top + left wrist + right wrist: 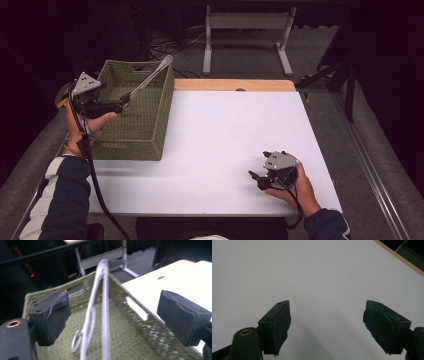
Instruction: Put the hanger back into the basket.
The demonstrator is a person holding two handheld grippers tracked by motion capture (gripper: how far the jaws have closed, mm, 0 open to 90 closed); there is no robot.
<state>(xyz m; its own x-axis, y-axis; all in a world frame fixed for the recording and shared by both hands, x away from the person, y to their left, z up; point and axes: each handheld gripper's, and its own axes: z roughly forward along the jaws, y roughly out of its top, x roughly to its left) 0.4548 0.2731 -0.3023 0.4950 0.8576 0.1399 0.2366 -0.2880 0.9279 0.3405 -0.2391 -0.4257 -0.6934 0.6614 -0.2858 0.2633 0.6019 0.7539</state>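
desk [225, 140] mostly bare. woven basket [145, 135] upper left of frame. metal tongs [150, 79] lean inside, long axis toward far right corner. left gripper [112, 317] nearer, fingers [51, 316] wide, tongs loose between. right gripper [325, 326] lower right, fingers wide, holding nothing.

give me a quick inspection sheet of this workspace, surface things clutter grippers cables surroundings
surface: white tabletop with a wooden strip along the far edge, bare in the middle.
job's things: olive woven rectangular basket at the table's left edge; long silver metal tongs leaning inside it, tip propped over the far right corner.
clutter: nothing seen.
grippers: left gripper open above the basket, the tongs between its pads but untouched; right gripper open, low over bare tabletop at the near right.
cables: black cable trailing from the left gripper off the near edge; floor cables beyond the table.
surroundings: grey carpet, white metal frame legs behind the table, dark backdrop.
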